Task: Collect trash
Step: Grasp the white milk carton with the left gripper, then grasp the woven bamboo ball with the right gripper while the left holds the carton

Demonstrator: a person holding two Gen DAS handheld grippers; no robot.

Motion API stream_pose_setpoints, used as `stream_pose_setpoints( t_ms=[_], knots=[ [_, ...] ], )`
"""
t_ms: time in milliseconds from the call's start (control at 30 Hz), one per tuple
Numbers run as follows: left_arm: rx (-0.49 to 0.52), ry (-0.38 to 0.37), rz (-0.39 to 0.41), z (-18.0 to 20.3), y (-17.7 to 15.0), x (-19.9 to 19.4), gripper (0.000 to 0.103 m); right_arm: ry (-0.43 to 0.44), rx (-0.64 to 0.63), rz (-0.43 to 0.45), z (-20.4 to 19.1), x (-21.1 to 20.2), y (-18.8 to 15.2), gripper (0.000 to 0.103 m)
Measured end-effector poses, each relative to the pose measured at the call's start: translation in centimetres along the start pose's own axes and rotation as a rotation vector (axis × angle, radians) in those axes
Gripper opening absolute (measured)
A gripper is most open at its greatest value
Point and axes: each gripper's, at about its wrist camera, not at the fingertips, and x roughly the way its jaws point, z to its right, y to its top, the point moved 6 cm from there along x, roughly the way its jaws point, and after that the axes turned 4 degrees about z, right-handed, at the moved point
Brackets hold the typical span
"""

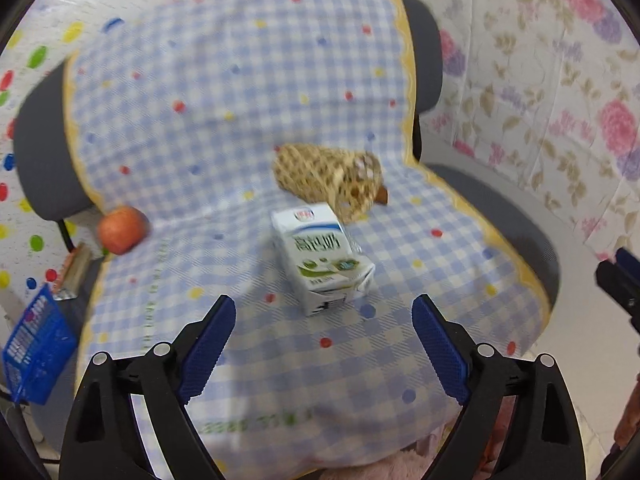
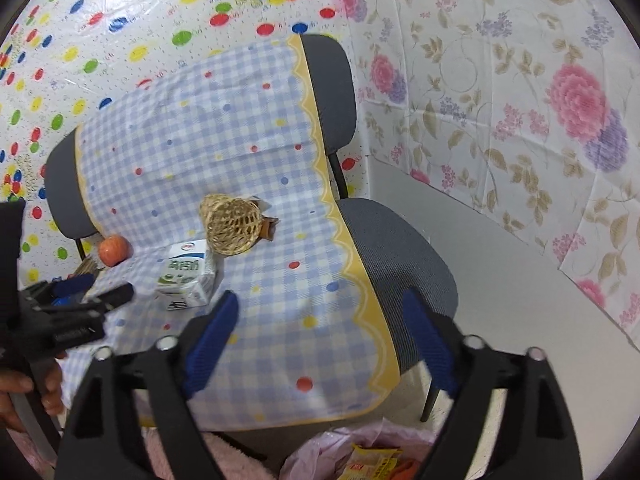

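Both grippers' jaws gape wide, holding nothing.

Glossy printed paperboard milk carton point(image 1: 320, 256), woven straw-like basket point(image 1: 328, 178), smooth-skinned apple point(image 1: 120, 229), matt checked cloth point(image 1: 224, 92) over grey textured fabric chair point(image 2: 396, 252), blue plastic crate point(image 1: 34, 348), thin pink plastic bag point(image 2: 344, 448), ribbed blue gripper pads point(image 1: 206, 344)

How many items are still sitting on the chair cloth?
3 clearly: the milk carton mid-seat, the woven basket on its side just behind it, and the apple at the cloth's left edge. Something brown peeks out behind the basket; more may be hidden.
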Motion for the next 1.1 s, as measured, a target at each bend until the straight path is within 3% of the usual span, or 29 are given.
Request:
stream_pose_setpoints(
  t_ms=[200,333,567,633,667,900,1100],
  knots=[
    [-0.047,0.011,-0.060,0.4,0.2,5.4,0.089,-0.025,0.004,-0.035,0.7,3.2,-0.1,0.086],
    [-0.076,0.063,-0.106,0.2,0.4,8.7,0.089,-0.043,0.010,-0.049,1.4,4.5,-0.1,0.086],
    [-0.091,0.087,-0.121,0.8,0.4,11.0,0.088,-0.067,0.024,-0.080,2.4,5.8,-0.7,0.086],
    [-0.090,0.085,-0.106,0.7,0.5,11.0,0.086,-0.069,0.023,-0.084,2.5,5.7,-0.8,0.086],
    [-0.088,0.084,-0.102,0.6,0.5,11.0,0.078,-0.069,0.021,-0.085,2.5,5.6,-0.9,0.086],
    [-0.061,0.015,-0.036,-0.3,0.2,7.8,0.075,-0.055,0.015,-0.080,1.8,4.7,-1.0,0.086],
    [-0.110,-0.007,0.041,-4.6,-0.2,2.4,0.075,0.002,-0.013,-0.065,-1.1,4.5,-0.7,0.086]
  ],
)
